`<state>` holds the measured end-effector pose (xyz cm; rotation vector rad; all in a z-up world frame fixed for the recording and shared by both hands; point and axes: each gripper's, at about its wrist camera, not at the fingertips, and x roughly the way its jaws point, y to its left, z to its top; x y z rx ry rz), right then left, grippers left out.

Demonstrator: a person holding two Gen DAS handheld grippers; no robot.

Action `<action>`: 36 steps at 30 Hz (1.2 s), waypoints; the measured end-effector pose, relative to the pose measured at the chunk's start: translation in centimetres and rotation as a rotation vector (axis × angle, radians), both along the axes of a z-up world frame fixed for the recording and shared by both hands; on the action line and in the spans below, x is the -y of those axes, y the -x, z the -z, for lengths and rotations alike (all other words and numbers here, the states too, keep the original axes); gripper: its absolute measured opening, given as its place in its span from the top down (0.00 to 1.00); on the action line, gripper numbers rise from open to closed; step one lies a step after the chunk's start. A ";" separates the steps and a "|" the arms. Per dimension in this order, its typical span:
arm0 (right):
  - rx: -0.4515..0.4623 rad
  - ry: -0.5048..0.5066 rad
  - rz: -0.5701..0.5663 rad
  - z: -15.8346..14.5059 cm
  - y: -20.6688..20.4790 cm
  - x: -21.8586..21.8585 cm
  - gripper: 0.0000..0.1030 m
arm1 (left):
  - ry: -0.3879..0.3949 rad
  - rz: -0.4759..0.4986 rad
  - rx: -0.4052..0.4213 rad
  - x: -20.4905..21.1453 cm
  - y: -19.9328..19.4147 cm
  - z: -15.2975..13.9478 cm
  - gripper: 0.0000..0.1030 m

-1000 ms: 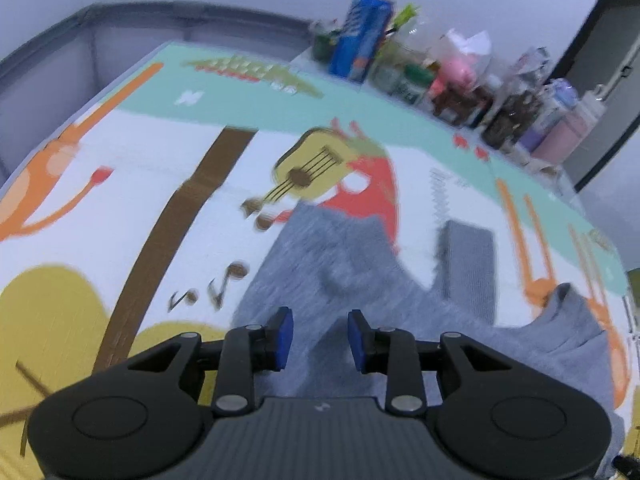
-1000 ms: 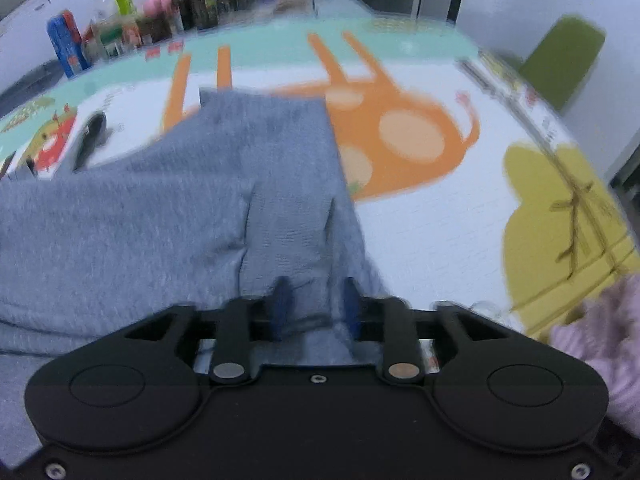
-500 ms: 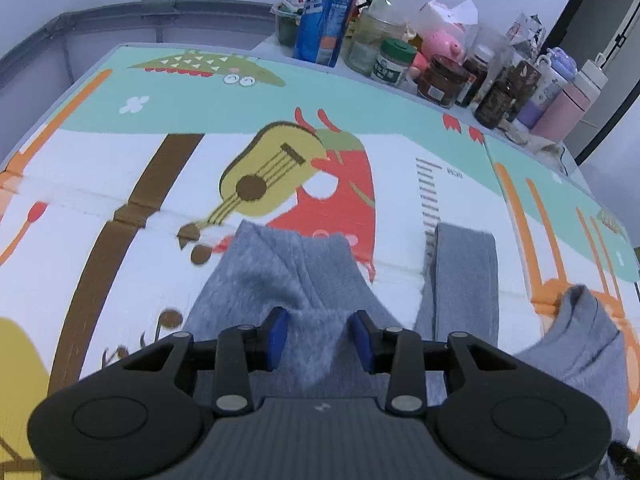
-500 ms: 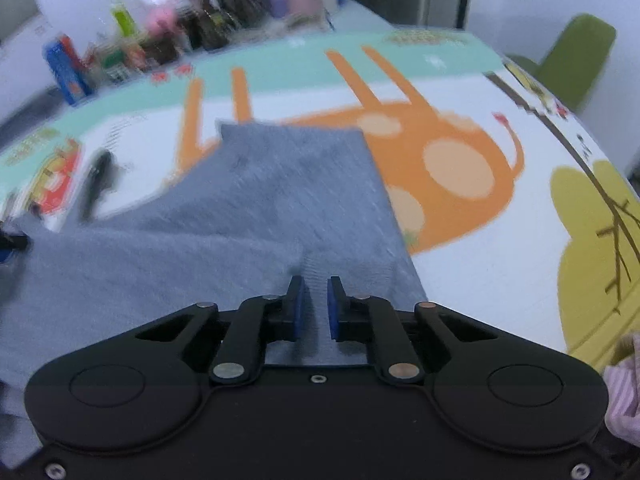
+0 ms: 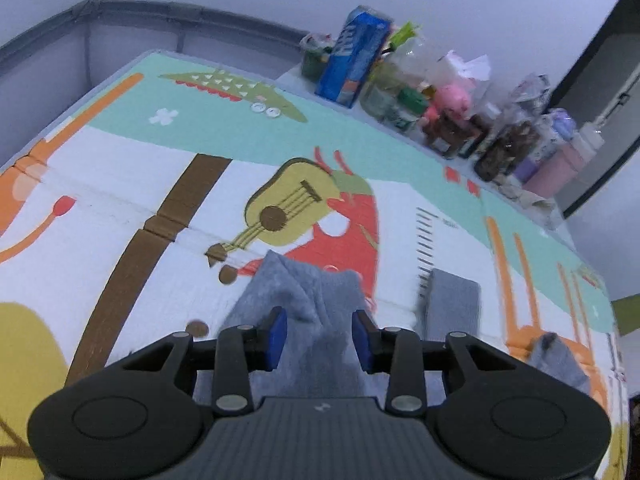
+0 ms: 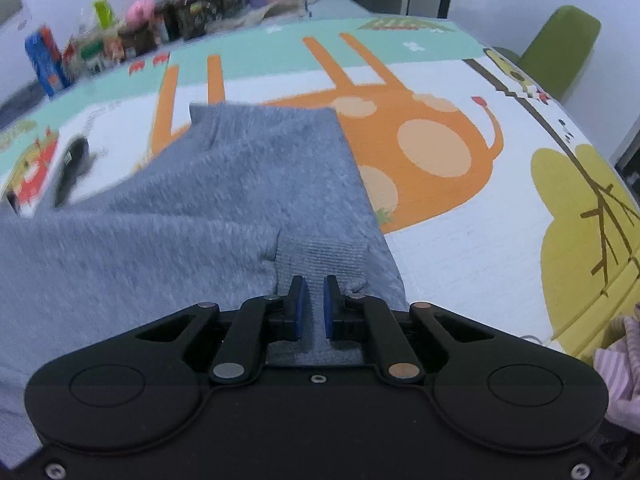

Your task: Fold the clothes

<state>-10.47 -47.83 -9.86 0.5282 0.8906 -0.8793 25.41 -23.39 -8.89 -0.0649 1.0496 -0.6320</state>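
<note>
I have the grey sweater [image 6: 224, 200] spread over the play mat [image 6: 460, 240], and each of my claws is at one end of it so I can lift and fold it across itself. My right claw [image 6: 311, 300] is closing, its blue pads nearly together, with the ribbed cuff [image 6: 320, 256] running up between them; the cloth looks pinched there, and I take the cuff because the rib is thick and should not slip. My left claw [image 5: 318, 336] stands part spread, with a raised ridge of the same grey knit bunched between the pads; I judge the pads press on that fold from both sides, though the view is soft with blur. In the right view the sweater's long axis runs from my claw up and away toward the far edge of the mat, over the orange animal print, with the body trailing off to the left. In the left view the held part points away toward the guitar picture [image 5: 288, 208], and another flat grey strip [image 5: 452, 304] lies beside it to the right, apart from my grip. A pink striped garment [image 6: 618, 364] waits at the mat's near right edge, untouched. Jars and bottles [image 5: 460, 120] crowd the far edge, well clear of the fold
</note>
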 end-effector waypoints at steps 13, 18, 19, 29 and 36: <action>0.098 -0.044 -0.033 -1.2 -1.0 0.8 0.92 | -0.029 0.115 0.004 -4.8 7.4 0.6 0.64; 0.067 -0.084 -0.037 0.8 -1.3 1.2 0.92 | -0.049 0.033 0.009 -7.1 7.6 2.2 0.96; 0.073 -0.090 -0.037 1.1 -1.1 1.4 0.92 | -0.041 0.020 -0.004 -7.5 7.5 2.5 0.96; 0.062 -0.060 -0.066 0.0 -1.0 0.8 0.92 | -0.019 0.034 -0.003 -8.4 7.8 0.8 0.91; 0.133 -0.036 -0.126 -3.2 0.7 -2.3 0.92 | 0.047 0.075 0.004 -8.9 10.8 -1.9 0.71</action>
